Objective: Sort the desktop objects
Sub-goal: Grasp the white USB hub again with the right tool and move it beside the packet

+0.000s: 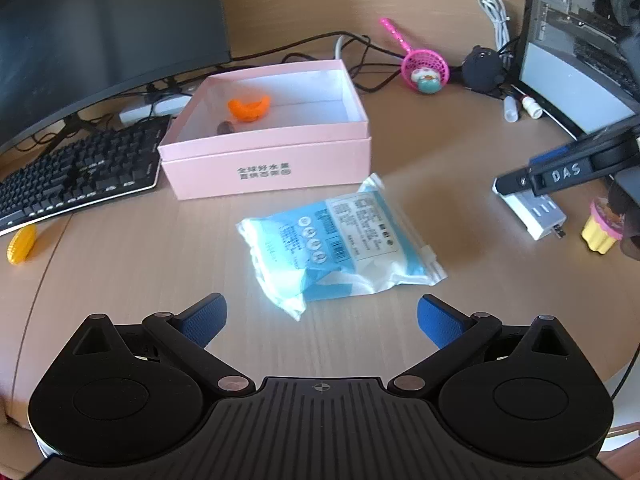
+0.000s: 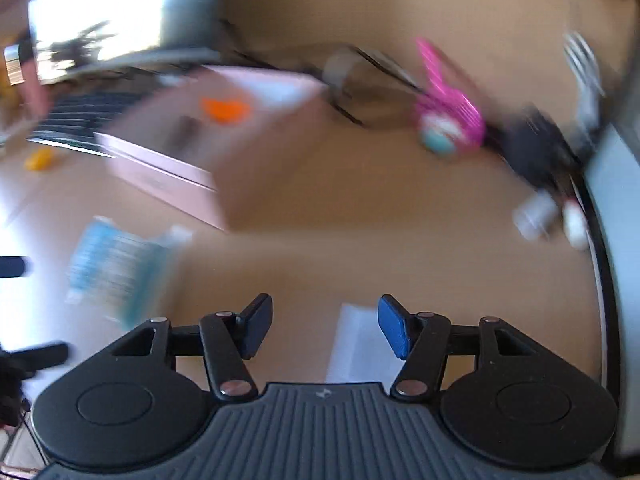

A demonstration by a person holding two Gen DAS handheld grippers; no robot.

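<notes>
A pink open box (image 1: 272, 160) stands mid-desk and holds an orange toy (image 1: 249, 107) and a small brown piece (image 1: 225, 127). A blue-and-white packet (image 1: 340, 240) lies in front of the box. My left gripper (image 1: 322, 320) is open and empty just short of the packet. My right gripper (image 2: 325, 326) is open and empty above the desk, over a white adapter (image 2: 360, 344). The right wrist view is blurred; the box (image 2: 192, 152) and packet (image 2: 116, 268) show at its left. The right gripper also shows at the right edge of the left wrist view (image 1: 568, 172).
A keyboard (image 1: 76, 172) and monitor (image 1: 100, 28) stand at left, with a yellow toy (image 1: 22, 245) near the edge. A pink net toy (image 1: 424, 66), black plush (image 1: 482, 68), cables, small tubes (image 1: 520, 108), a white adapter (image 1: 532, 208), a cupcake toy (image 1: 602, 226) and a computer case (image 1: 584, 40) sit at right.
</notes>
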